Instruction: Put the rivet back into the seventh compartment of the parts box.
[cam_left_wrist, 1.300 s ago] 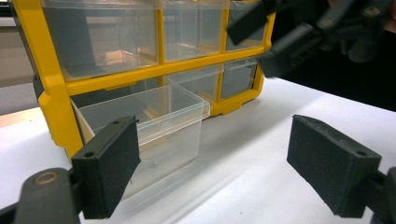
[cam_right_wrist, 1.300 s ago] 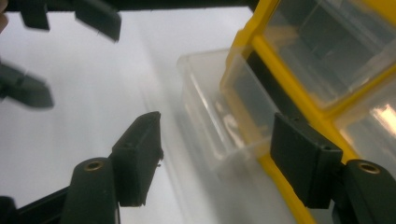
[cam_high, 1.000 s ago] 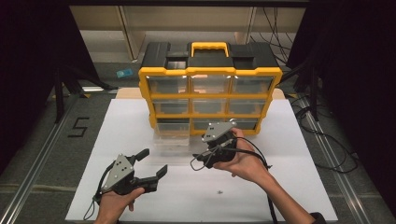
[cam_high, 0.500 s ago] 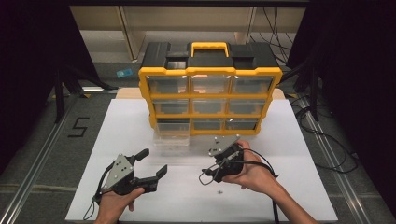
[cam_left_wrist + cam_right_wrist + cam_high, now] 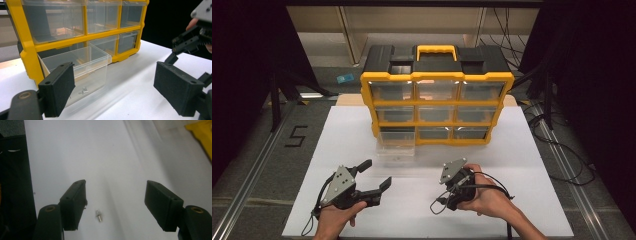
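Steel screw (image 5: 99, 215) lies on desk (image 5: 512, 165) before yellow organiser (image 5: 437, 95), between parted right tool (image 5: 117, 205) jaws; next probably lower, close; left tool (image 5: 120, 87) agape.

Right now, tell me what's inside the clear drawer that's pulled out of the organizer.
The pulled-out clear drawer holds a few small metal screws on its floor. The left gripper's near jaw covers the drawer's near corner, so anything lying there cannot be seen.

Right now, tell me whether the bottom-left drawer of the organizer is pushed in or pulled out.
Pulled out. The clear bottom-left drawer juts forward from the yellow organizer, its front resting on the white table; the other drawers sit flush.
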